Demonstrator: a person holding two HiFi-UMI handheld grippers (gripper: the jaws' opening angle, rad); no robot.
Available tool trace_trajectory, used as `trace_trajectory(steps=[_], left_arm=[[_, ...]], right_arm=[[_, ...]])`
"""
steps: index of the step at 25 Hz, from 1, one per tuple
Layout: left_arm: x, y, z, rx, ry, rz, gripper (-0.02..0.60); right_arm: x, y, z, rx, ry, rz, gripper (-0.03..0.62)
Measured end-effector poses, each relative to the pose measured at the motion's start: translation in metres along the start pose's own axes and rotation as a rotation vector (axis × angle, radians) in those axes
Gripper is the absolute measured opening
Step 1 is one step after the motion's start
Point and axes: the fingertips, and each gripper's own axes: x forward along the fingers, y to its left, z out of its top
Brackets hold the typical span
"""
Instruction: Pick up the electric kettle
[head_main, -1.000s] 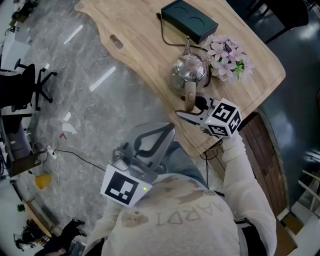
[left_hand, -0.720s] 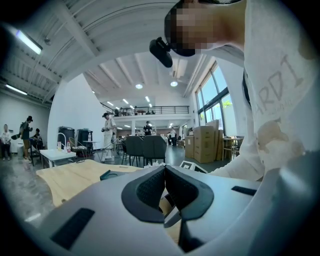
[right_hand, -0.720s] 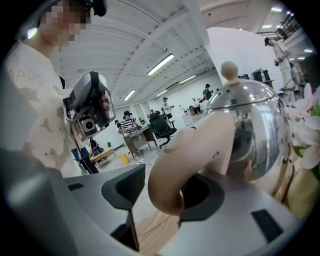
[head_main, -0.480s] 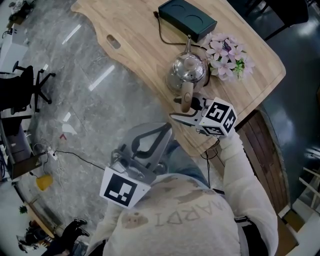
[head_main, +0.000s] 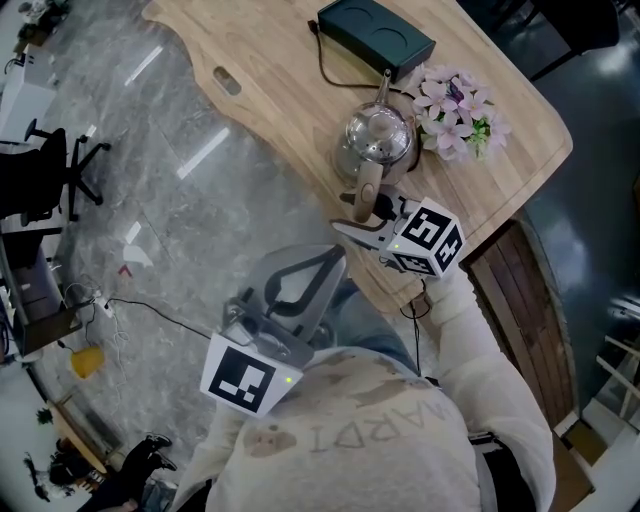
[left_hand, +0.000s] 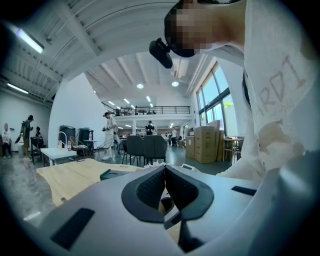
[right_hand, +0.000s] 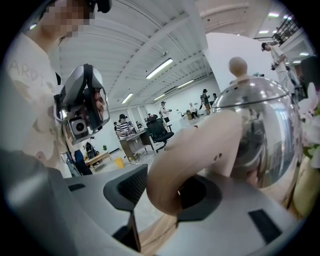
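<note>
The electric kettle (head_main: 380, 138) stands upright on the table (head_main: 280, 90), close to its near right edge. Its long axis, from handle to spout, runs from that edge toward the far side. The beige handle (head_main: 368, 188) points at the person, and the thin spout (head_main: 385, 85) points at the dark base (head_main: 378, 38) near the far edge. Pink flowers (head_main: 455, 110) lie just beside the kettle's right.

The head view gives this layout but not the grip. The right gripper view shows it. The handle (right_hand: 200, 150) sits between the jaws of the right hand-held gripper (right_hand: 170, 187), which are closing around it. The left pad (right_hand: 127, 187) is not yet pressed on. That view also shows the shiny body (right_hand: 260, 125) and the lid knob (right_hand: 238, 65).

The left hand-held gripper (head_main: 335, 260) hangs off the table's near edge. Its own view shows its pads (left_hand: 150, 190) clenched tip to tip on nothing.
</note>
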Motion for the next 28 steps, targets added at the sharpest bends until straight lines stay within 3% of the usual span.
trace_trajectory(steps=[4,18,28], left_arm=[[-0.005,-0.004,0.003,0.006,-0.001,0.008,0.013],[-0.027,-0.011,0.003,0.030,0.026,0.052,0.014],[-0.052,-0.022,0.009,0.063,0.020,0.074,0.014]], right_arm=[[0.002,-0.003,0.004,0.004,-0.030,-0.054,0.133],[0.011,-0.010,0.020,-0.011,-0.070,-0.123,0.129],[-0.003,0.023,0.064,-0.068,-0.169,-0.108,0.130]])
